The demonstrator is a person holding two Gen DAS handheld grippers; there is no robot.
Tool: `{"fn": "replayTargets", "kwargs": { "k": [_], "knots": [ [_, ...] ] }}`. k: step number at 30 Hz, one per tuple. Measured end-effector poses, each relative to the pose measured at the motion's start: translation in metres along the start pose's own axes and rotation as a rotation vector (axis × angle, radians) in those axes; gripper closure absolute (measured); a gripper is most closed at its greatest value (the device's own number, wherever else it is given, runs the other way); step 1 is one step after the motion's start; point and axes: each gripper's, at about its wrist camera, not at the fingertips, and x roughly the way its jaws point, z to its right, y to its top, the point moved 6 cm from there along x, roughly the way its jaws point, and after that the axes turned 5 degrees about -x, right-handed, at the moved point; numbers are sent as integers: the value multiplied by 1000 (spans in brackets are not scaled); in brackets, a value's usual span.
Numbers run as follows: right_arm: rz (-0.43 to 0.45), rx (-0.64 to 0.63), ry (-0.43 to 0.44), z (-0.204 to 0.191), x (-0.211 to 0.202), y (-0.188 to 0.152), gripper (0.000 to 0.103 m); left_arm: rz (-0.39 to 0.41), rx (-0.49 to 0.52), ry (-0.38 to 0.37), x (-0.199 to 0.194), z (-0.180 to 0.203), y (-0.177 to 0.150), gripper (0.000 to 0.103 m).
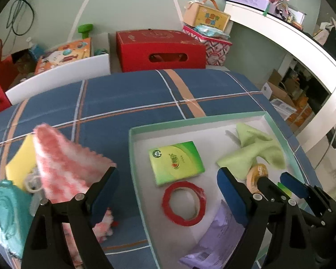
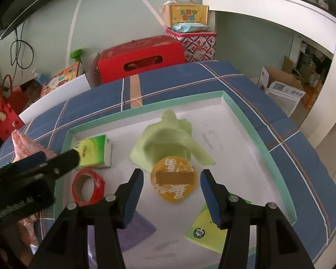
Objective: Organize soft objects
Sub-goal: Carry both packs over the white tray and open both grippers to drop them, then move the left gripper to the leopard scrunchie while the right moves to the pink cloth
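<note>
Both grippers pointed steeply down over the bed. Jaws of the left gripper (image 1: 168, 192) stood wide with nothing between the pads; those of the right gripper (image 2: 172, 192) stood about half apart, bracketing the yellow round packet (image 2: 173, 180) without pressing on it.

Largest was the blue plaid bedspread (image 1: 123, 98), one, its orange stripe running toward twelve o'clock in the left wrist view. On it sat one shallow tray (image 2: 261, 148) with a mint-green rim, its long axis running from nine to three o'clock in the right wrist view.

Outside the tray, at nine o'clock in the left view, one pink-and-white cloth (image 1: 62, 163) peaked upward, its tip toward eleven o'clock. Beside it lay one yellow sponge (image 1: 19, 163) and one teal cloth (image 1: 6, 215).

Inside the tray: one light-green cloth (image 2: 165, 139), bunched, its folds fanning toward five o'clock, touching the round packet's top edge. One purple packet (image 1: 221, 235) lay angled from seven to one o'clock. Two green tissue packs showed, one (image 2: 96, 152) at the tray's ten o'clock corner, another (image 2: 208, 231) at five o'clock under the right finger. One red tape roll (image 1: 183, 202) lay flat, hole up.
</note>
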Motion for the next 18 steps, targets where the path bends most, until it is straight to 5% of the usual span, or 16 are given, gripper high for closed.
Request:
{"fn": "replayTargets", "kwargs": {
  "k": [7,10,18],
  "knots": [
    [-15,-13,-17,-3,0,-6,20,17,-37,65,-23,-17,-1,5],
    [1,-13,-19,-4,-5,-6,0,28,-51,80,-37,-25,-3,5],
    [73,-44,-26,-16,-33,0,0,79,-130,120,-83,-62,-3,5]
  ]
}}
